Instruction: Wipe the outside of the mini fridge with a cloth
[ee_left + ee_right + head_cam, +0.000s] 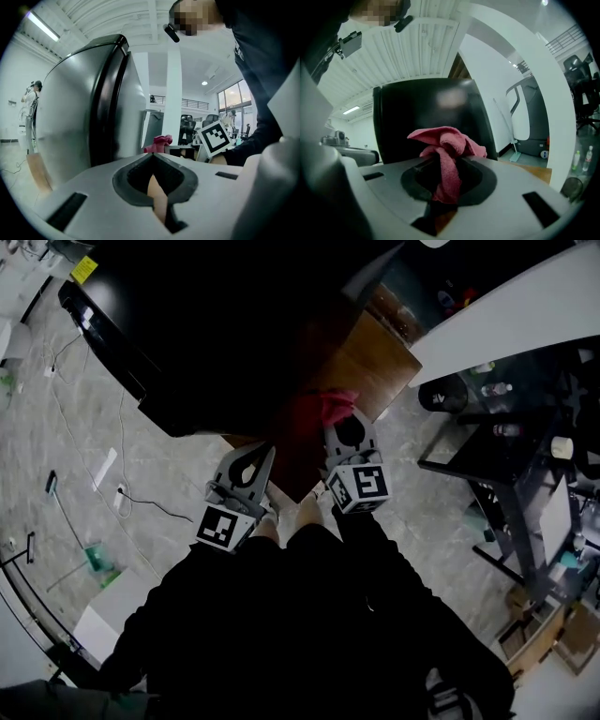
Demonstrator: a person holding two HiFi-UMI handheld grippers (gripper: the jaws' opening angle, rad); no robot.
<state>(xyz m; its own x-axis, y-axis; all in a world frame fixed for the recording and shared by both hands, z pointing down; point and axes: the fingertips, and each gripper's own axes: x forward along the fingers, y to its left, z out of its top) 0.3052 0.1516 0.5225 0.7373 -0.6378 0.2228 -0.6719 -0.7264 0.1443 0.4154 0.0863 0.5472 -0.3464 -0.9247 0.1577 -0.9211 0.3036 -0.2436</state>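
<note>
Red terry cloth (330, 406) shows in the head view bunched at the tips of the right gripper (339, 418), just ahead of the jaws and against the dark front of the mini fridge (234, 324). The fridge stands on a wooden top (375, 357), whose bare part lies to the right of those jaws. The left gripper (264, 456) sits beside the right one and a little behind it. Its tips are close to the fridge's lower edge, and whether they touch it cannot be told.

In the left gripper view, the left gripper (152, 157) has its jaws pressed together with nothing between them. The mini fridge (75, 117) rises ahead and to the left of them, with a grey side panel and a black door edge. The cloth (159, 142) appears beyond the jaw tips, slightly right. The right gripper's marker cube (214, 137) is farther right.

In the right gripper view, the right gripper (443, 161) has its jaws closed on the cloth (450, 140). A twisted strand runs down between them, and a crumpled bunch spills out above the tips. The fridge's black face (426, 105) fills the space straight ahead of the jaws, close behind the bunch. The wooden top (536, 171) shows to the right.
</note>
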